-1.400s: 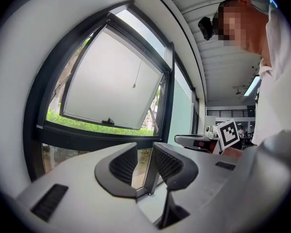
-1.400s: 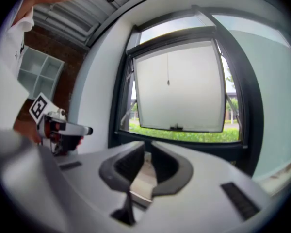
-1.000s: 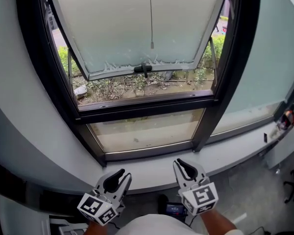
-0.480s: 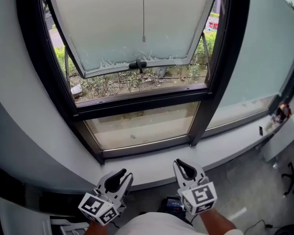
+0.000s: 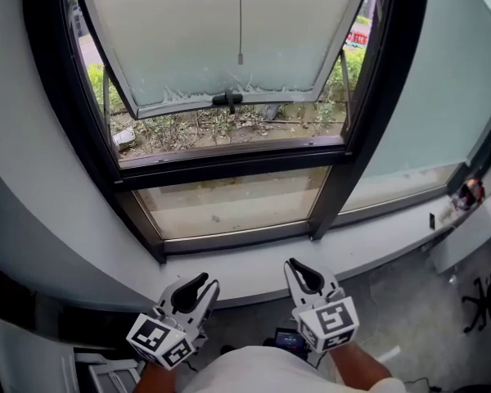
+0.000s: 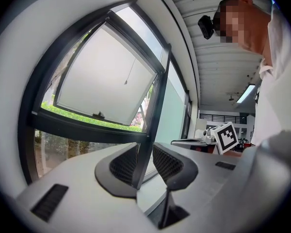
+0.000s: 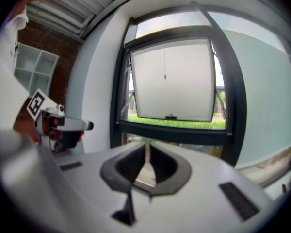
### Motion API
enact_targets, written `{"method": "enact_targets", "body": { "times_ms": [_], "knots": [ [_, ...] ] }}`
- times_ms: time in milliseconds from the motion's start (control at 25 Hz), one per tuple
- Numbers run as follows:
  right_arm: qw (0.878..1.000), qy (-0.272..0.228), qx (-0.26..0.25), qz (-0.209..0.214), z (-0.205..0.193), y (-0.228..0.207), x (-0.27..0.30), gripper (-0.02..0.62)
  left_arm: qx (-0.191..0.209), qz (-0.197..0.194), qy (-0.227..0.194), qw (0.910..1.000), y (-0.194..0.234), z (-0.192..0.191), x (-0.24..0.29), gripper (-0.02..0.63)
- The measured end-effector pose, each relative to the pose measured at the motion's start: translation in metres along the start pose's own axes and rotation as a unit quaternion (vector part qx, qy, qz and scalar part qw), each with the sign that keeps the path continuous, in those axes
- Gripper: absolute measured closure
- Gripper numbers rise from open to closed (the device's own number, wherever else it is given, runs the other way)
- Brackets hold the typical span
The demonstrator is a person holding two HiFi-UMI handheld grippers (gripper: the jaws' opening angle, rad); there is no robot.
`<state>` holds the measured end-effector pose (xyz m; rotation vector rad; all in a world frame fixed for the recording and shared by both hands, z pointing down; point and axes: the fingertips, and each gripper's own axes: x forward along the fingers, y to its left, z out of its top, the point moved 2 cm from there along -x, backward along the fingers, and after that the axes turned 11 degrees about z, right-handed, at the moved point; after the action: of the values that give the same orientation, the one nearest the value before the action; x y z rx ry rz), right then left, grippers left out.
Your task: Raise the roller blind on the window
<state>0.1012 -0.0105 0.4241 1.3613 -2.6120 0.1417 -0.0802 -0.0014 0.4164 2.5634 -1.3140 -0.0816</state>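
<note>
**Head view.** The blind's thin cord hangs down the middle of the window, near its top edge. A small weight sits at the end of the cord. I cannot see the rolled blind itself. It is likely above the top of the picture. The left gripper and the right gripper are both low, by the sill. The cord is high above them, between the 2, and well apart from both. The cord is thin and hangs free, so a grab may miss it or set it swinging.

**Left gripper view.** The left gripper has its 2 jaws spread, and nothing is between them. The cord is high up, far off and a bit to the left of the jaws.

**Right gripper view.** The right gripper has just been closing its jaws. They are pressed nearly together with only a thin slit, and nothing is between them. The cord hangs high above, a bit to the right. Jaws this tight would push the cord away and not pinch it.
</note>
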Motion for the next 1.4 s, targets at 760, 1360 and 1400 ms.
{"method": "enact_targets", "body": {
  "times_ms": [760, 1360, 1400],
  "knots": [
    [0.998, 0.043, 0.003, 0.038, -0.026, -0.013, -0.010, 0.572, 0.000, 0.007, 0.018, 0.9998, -0.036, -0.014, 0.015, 0.494],
    [0.997, 0.068, 0.005, 0.038, -0.039, -0.013, -0.013, 0.572, 0.001, -0.004, 0.025, 0.9997, -0.046, -0.020, 0.018, 0.494],
    [0.997, 0.068, 0.006, 0.036, -0.039, -0.013, -0.013, 0.572, 0.001, -0.005, 0.025, 0.9997, -0.046, -0.019, 0.018, 0.494]
  ]
}}
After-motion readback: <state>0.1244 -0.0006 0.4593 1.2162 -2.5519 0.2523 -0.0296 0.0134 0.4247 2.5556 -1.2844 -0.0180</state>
